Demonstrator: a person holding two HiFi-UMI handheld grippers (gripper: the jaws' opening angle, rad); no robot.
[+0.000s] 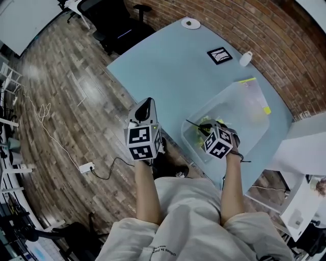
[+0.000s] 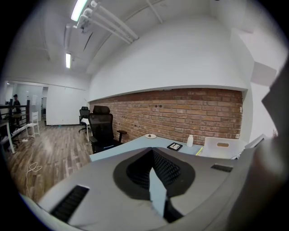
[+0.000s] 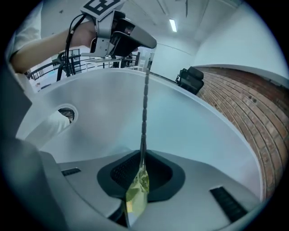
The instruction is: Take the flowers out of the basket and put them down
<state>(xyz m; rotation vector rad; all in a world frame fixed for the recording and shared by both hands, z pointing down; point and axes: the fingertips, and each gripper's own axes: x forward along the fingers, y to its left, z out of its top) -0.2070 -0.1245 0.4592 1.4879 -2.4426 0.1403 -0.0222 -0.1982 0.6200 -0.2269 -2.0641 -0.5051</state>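
- Open-plan office used as a workroom.
- Straight ahead of the left claw (image 2: pixel 151 150): exposed brick wall (image 2: pixel 180 117) running behind a light-blue table (image 2: pixel 135 145).
- Ahead and left of that claw, at the table's near end: black high-backed swivel chairs (image 2: pixel 101 128).
- Left of and below the claw: wood-plank floor (image 1: pixel 66 76) carrying a white power strip (image 1: pixel 85 166) and loose cables (image 1: pixel 45 109).
- Above and left of the claw: ceiling strip lights (image 2: pixel 78 10) beside exposed white pipes (image 2: pixel 115 25).
- Far left of the claw: more white furniture (image 2: pixel 27 131) and a standing person (image 2: pixel 16 101), too small for detail.
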